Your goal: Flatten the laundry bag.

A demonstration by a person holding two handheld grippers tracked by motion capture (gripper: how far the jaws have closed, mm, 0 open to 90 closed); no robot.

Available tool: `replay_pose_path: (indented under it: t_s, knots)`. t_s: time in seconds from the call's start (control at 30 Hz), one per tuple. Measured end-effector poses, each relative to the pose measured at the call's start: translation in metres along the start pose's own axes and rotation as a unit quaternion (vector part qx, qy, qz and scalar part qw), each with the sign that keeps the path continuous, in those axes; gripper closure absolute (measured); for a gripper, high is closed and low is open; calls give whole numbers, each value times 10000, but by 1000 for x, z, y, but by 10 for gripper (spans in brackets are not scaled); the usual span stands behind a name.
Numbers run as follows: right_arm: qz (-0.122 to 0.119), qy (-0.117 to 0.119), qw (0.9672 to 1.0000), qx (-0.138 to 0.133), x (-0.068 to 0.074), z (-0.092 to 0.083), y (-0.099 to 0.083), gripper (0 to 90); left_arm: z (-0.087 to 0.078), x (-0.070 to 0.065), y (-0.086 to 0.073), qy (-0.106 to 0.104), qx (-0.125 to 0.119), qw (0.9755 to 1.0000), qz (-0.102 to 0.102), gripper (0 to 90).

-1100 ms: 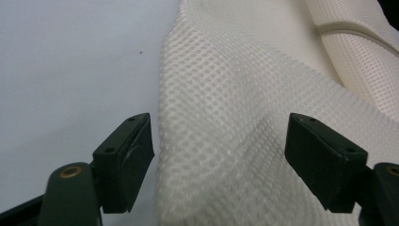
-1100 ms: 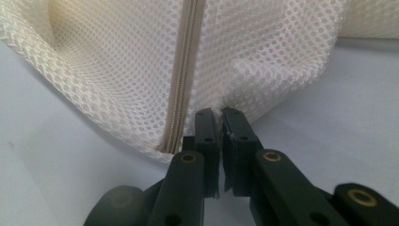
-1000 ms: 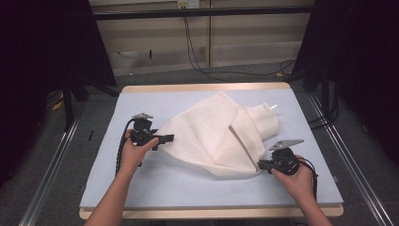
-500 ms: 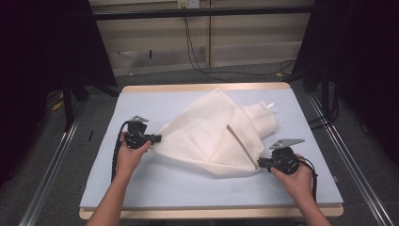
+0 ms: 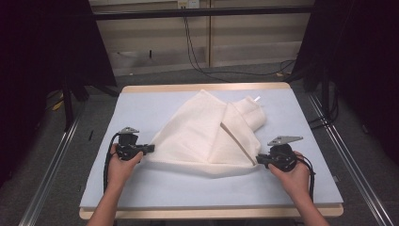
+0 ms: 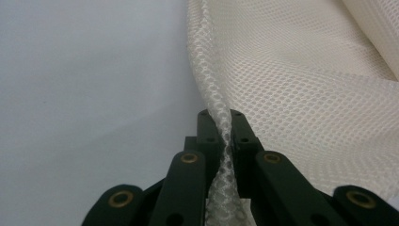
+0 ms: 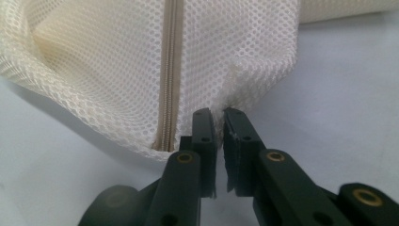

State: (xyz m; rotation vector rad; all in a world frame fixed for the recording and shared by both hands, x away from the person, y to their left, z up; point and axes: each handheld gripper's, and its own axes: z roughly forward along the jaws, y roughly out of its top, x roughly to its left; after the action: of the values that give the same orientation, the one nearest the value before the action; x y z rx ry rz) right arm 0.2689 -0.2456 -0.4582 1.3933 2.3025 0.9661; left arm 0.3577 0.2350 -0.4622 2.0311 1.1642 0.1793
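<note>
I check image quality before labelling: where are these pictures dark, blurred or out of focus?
High view: the mesh bag and table are evenly lit, the room's sides nearly black. Left gripper view: the weave is sharp near the left tongs, soft at far right. Right gripper view: the zipper is sharp; the bottom corners blur.

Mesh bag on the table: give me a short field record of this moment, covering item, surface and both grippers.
item: cream mesh bag, lying partly folded
detail: zipper running down the mesh
surface: pale blue table
left gripper: shut on the mesh bag's left edge, fabric pinched between the jaws
right gripper: shut on the mesh bag's right corner, beside the zipper end
</note>
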Motion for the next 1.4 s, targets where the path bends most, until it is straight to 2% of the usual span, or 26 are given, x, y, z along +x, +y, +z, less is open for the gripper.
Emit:
replay_pose_path:
  t_s: [0.07,0.1,0.2,0.27,0.3,0.4,0.47,0.53,0.63,0.67,0.73,0.8,0.83,0.9,0.97,1.0,1.03,1.1,1.13,1.17,1.2,1.27,1.33,1.4]
  knots:
    - [-55,72,10000,-30,1,-2,2,785,1,-2,0,31,-54,10000,20,856]
    - [-46,37,10000,-47,1,-3,3,743,1,-3,1,45,-50,10000,53,856]
    - [12,55,9999,-111,1,-6,8,587,1,-3,2,39,-32,9999,101,855]
    - [134,157,9996,-180,0,-8,12,472,2,-4,3,35,-57,9999,78,855]
    - [205,181,9994,-201,0,-8,13,438,1,-5,3,47,-86,9999,79,855]
    - [210,154,9994,-242,0,-8,19,377,0,-4,4,44,-76,9999,133,853]
    - [341,212,9988,-298,-2,-6,23,315,-1,-5,5,50,-72,9998,159,853]
    - [438,257,9982,-333,-3,-4,28,304,0,-6,5,57,-124,9998,162,853]
    - [538,272,9974,-391,-5,1,36,304,0,-6,6,72,-96,9998,178,852]
    - [603,280,9970,-387,-6,3,39,304,0,-5,6,72,-23,9996,259,852]
    - [708,240,9965,-361,-10,7,45,301,1,-5,6,61,-33,9997,226,852]
    - [753,229,9962,-376,-13,12,51,332,1,-4,6,51,-15,9997,248,852]
    - [794,236,9958,-402,-14,13,53,369,1,-4,6,50,-68,9998,190,852]
    - [850,243,9950,-464,-17,16,57,379,0,-4,6,60,2,9996,266,852]
    - [814,145,9949,-582,-20,16,62,441,1,-4,6,63,-2,9996,267,852]
    - [828,202,9945,-605,-21,17,65,452,2,-4,6,64,-41,9998,198,851]
    - [869,272,9942,-576,-21,18,67,475,1,-3,6,58,7,9996,262,851]
    - [790,298,9953,-473,-20,21,70,534,1,-3,6,61,-4,9996,260,850]
    - [778,327,9956,-404,-20,23,70,558,1,-4,6,62,-63,9998,171,850]
    - [765,323,9958,-393,-20,25,70,642,1,-4,6,70,-60,9998,175,850]
    - [700,371,9961,-388,-20,25,69,735,1,-3,6,87,6,9996,262,850]
    - [668,427,9962,-351,-20,22,65,803,1,-4,6,96,3,9996,259,850]
    - [617,373,9969,-308,-20,18,61,817,1,-3,5,98,25,9996,256,850]
    - [383,229,9986,-272,-19,12,54,822,1,-3,5,111,71,9996,251,850]
